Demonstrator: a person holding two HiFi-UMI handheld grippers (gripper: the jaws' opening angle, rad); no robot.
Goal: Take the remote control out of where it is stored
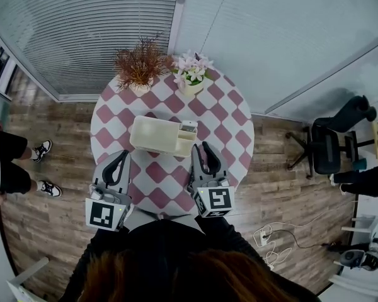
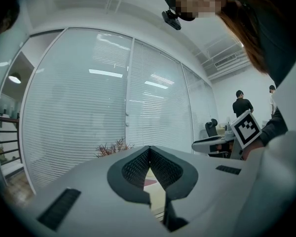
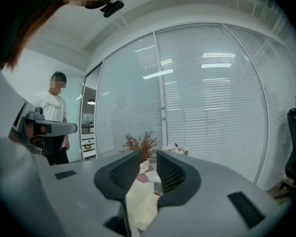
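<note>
A cream storage box (image 1: 157, 135) stands in the middle of the round table (image 1: 233, 128) with its pink-and-white checked cloth. The remote control (image 1: 188, 129) stands in the box's right end. My right gripper (image 1: 205, 146) hovers just right of and nearer than that end, open with a narrow gap and nothing between its jaws. Through that gap the right gripper view shows the cream box (image 3: 140, 201) and a small grey-green piece (image 3: 158, 187), likely the remote, ahead of the right gripper (image 3: 148, 157). My left gripper (image 1: 124, 153) is shut and empty, near the box's left front corner; its jaw tips meet (image 2: 149, 149).
A dried reddish plant (image 1: 138, 65) and a pot of pink flowers (image 1: 190, 73) stand at the table's far edge, against a glass wall with blinds. An office chair (image 1: 327, 146) is to the right, a standing person (image 1: 12, 162) to the left, and cables (image 1: 271, 241) lie on the floor.
</note>
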